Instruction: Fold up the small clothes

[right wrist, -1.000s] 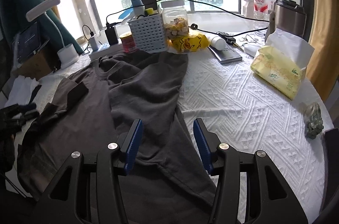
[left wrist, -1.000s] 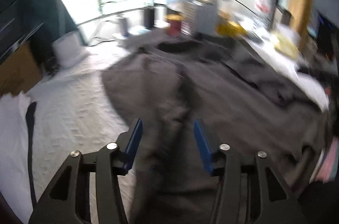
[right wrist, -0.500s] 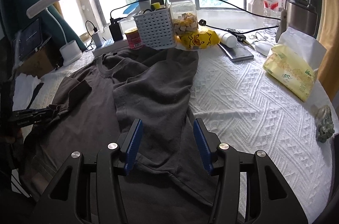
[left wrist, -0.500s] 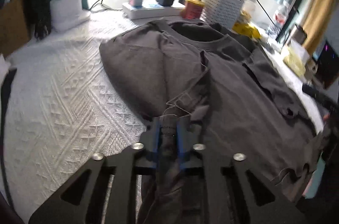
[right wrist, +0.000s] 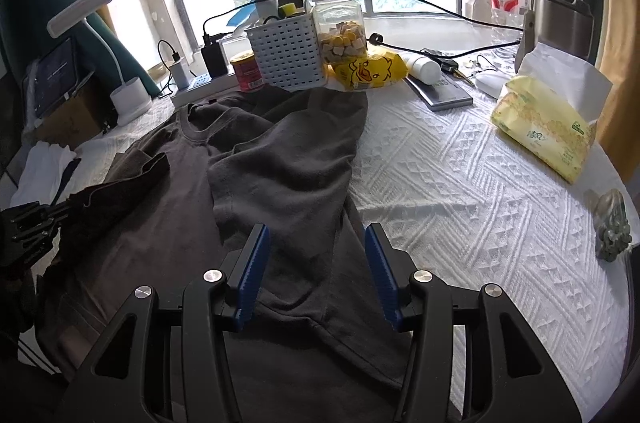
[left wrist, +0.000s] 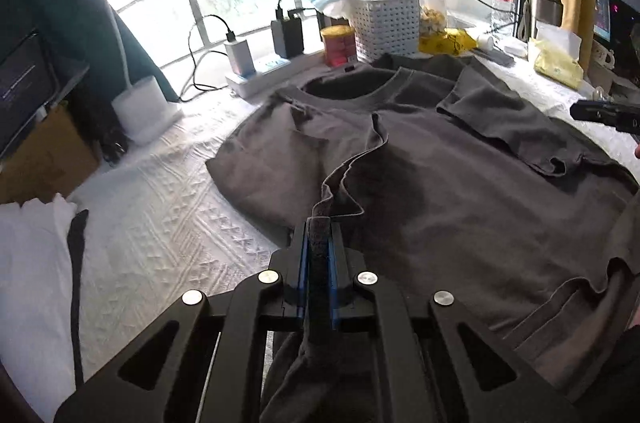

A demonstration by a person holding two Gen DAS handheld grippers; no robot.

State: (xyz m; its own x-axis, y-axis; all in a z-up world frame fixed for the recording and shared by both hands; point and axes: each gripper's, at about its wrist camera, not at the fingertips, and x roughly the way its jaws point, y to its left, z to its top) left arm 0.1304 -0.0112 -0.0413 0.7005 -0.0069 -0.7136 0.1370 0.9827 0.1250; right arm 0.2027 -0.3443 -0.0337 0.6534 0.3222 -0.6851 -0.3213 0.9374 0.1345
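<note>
Here, grey T-shirt [left wrist: 460, 191] edge pinched between left gripper [left wrist: 318, 243] jaws.

I note a dark grey T-shirt [right wrist: 280, 159] mid-frame on a white tablecloth [right wrist: 480, 191] with raised zigzag weave, blue pads [right wrist: 256, 263] on my black right gripper [right wrist: 318, 275], a white perforated basket [right wrist: 286, 57] beside a red tin [right wrist: 247, 70] at upper centre, and a yellow tissue pack [right wrist: 544, 131] at right.

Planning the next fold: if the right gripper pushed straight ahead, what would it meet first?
Most likely the grey t-shirt: the right gripper points down at the cloth, jaws open, nothing between them. Depth is unclear.
</note>
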